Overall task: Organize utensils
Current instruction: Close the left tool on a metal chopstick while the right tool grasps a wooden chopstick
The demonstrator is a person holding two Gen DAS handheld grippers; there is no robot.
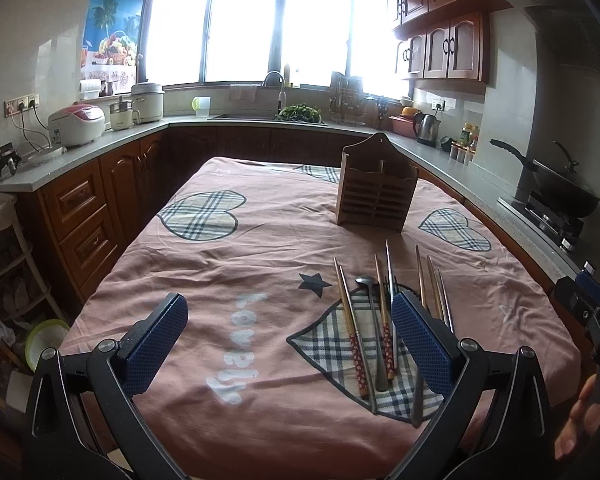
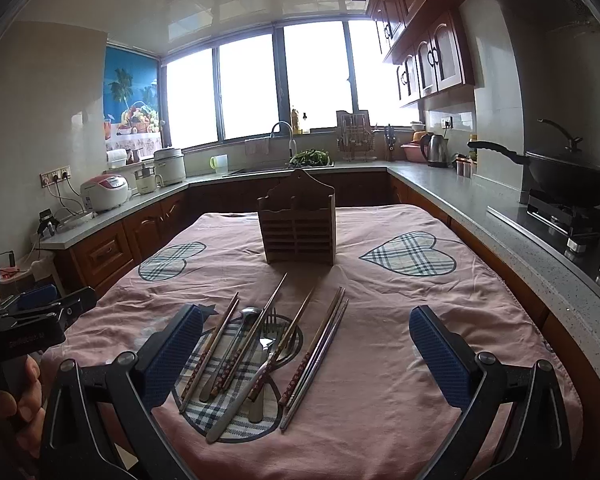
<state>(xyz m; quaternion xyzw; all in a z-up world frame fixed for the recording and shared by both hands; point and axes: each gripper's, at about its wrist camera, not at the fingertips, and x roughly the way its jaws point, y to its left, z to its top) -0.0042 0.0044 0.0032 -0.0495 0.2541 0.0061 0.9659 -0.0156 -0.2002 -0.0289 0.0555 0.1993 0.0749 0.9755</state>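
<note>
**Q:** Blue pads — what are your grippers doing?

**A:** Your left gripper [image 1: 290, 344] has its jaws spread wide and holds nothing. Your right gripper [image 2: 306, 354] is the same: wide apart, empty. Both hang low over the near end of the table, just above the cloth [image 2: 380, 360].

**Q:** Where are the utensils?

**A:** They lie loose in a fan on the pink cloth, right ahead of you. From the right wrist view they sit between the right gripper's fingers, toward its left pad. You have several chopsticks [image 2: 296, 334], a spoon [image 2: 249, 314], a fork [image 2: 269, 330] and a knife [image 2: 240, 408]. From the left wrist view the same pile lies against the left gripper's right pad, with the spoon [image 1: 366, 281] showing clearly.

**Q:** And the place they go?

**A:** The wooden holder [image 2: 298, 226] stands upright farther along the table, well apart from the pile. Its slots look empty, though you cannot see down inside them.

**Q:** How far along are you?

**A:** By the look of it, at the very start. Nothing is gripped and nothing is stored. Every piece remains to be lifted and dropped into the holder.
</note>
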